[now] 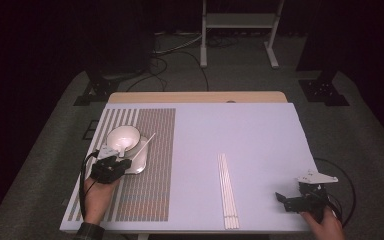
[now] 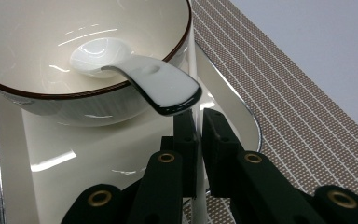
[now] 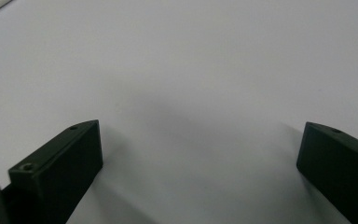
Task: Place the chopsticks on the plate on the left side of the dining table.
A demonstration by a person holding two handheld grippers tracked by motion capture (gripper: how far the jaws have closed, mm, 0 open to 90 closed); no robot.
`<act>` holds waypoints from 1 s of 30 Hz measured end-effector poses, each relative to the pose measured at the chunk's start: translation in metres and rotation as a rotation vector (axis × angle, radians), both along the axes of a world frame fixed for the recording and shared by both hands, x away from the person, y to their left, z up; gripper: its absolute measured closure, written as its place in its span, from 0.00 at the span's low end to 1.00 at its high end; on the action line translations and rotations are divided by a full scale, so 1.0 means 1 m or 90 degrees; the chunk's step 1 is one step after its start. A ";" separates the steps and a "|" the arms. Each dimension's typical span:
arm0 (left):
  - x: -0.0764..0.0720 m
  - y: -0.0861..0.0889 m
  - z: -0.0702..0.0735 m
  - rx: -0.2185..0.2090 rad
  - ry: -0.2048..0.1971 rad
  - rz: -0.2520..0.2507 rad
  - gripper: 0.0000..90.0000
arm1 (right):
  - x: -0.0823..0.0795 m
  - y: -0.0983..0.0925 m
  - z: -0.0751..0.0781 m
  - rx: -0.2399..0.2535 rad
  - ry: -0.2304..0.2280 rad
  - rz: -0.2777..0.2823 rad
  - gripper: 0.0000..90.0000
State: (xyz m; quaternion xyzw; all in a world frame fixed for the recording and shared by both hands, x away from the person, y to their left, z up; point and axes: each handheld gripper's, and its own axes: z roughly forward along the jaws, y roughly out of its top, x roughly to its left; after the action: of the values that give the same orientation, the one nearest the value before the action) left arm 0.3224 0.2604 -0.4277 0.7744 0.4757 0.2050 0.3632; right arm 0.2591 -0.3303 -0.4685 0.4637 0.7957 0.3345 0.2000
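My left hand-held gripper sits with its jaws together just below the handle tip of the white spoon; whether the pads touch it, or pinch the plate's rim beneath, is hard to make out. The spoon lies in the brown-rimmed bowl, cut off at the frame's top, on a square plate over the striped placemat at the worktop's left. My right hand-held gripper rests near the right edge, jaws apart. White chopsticks lie between. The room behind is dark, with cables and a white stand's legs on grey floor.
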 end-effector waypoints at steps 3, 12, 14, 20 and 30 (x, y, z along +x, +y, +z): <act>0.001 0.001 -0.001 0.001 0.002 0.001 0.94 | 0.000 0.000 0.000 0.000 0.000 0.000 0.00; 0.003 0.004 -0.003 0.003 0.005 0.005 0.94 | 0.000 0.000 0.000 0.000 0.000 0.000 0.00; 0.003 0.005 -0.003 0.003 0.007 0.006 0.94 | 0.000 0.000 0.000 0.000 0.000 0.000 0.00; 0.004 0.006 -0.005 0.004 0.011 0.009 0.94 | 0.000 0.000 0.000 0.000 0.000 0.000 0.00; 0.004 0.008 -0.007 0.008 0.008 0.015 0.93 | 0.000 0.000 0.000 0.000 0.000 0.000 0.00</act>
State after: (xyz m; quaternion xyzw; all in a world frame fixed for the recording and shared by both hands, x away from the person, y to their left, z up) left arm 0.3265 0.2686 -0.4351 0.7723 0.4861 0.2074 0.3524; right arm 0.2590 -0.3303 -0.4685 0.4637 0.7956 0.3345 0.2001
